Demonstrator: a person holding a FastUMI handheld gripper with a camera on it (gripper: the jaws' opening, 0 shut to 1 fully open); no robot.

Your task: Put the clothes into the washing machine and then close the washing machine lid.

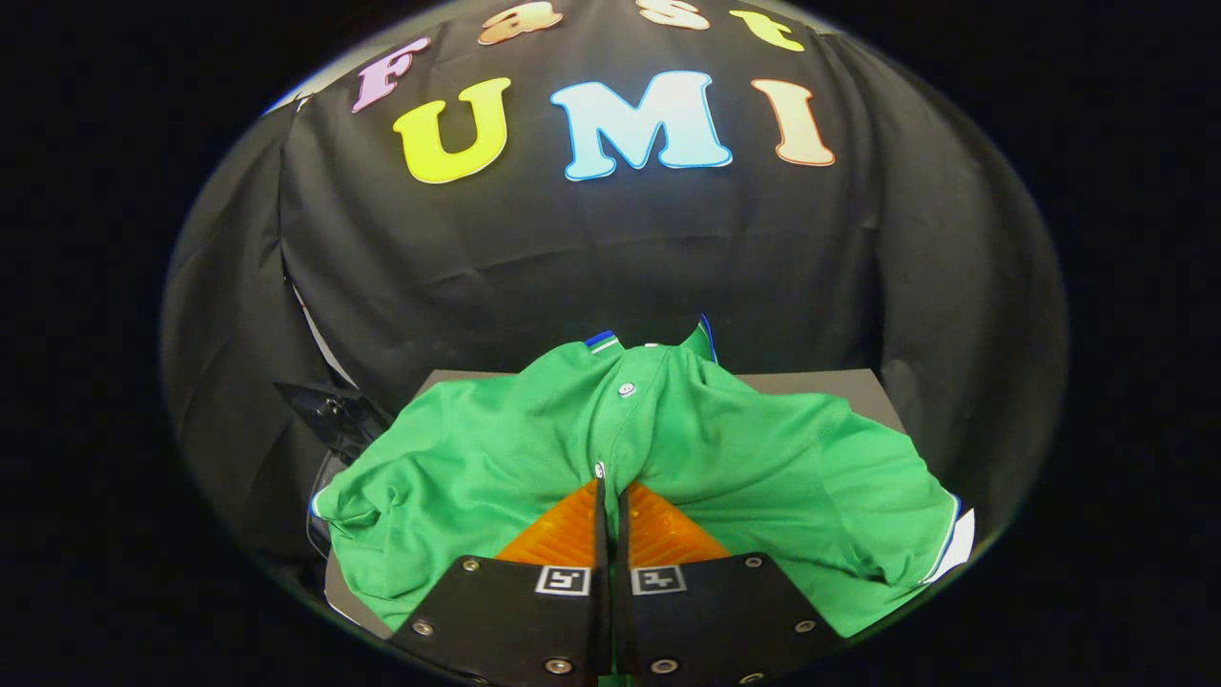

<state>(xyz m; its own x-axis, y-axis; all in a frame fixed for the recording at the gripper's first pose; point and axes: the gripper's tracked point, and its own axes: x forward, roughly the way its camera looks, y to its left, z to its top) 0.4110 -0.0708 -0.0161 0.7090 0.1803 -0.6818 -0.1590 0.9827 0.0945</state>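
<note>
- The tool [610, 491] has its two fingers pressed almost together, with a thin fold of the green polo shirt [534, 434] pinched between their tips.
- The pinch sits on the shirt's button placket; one small snap button [599, 469] lies right at the fingertips, and a second snap button [626, 389] shows farther along the placket, toward the collar.
- The shirt spreads out to the left and right of the fingers, rumpled, with its front facing up.
- Its collar [605, 341] lies at the far end, edged with blue and white trim.
- A sleeve cuff [957, 536] on the right, near side carries the same blue and white edging; the left sleeve is bunched into folds.
- The shirt rests on a grey desk [839, 384], whose bare surface shows beyond the shirt on the far right and far left.
- A dark, shiny object [329, 420] stands just left of the desk, beside the shirt's left sleeve; what it is cannot be told.
</note>
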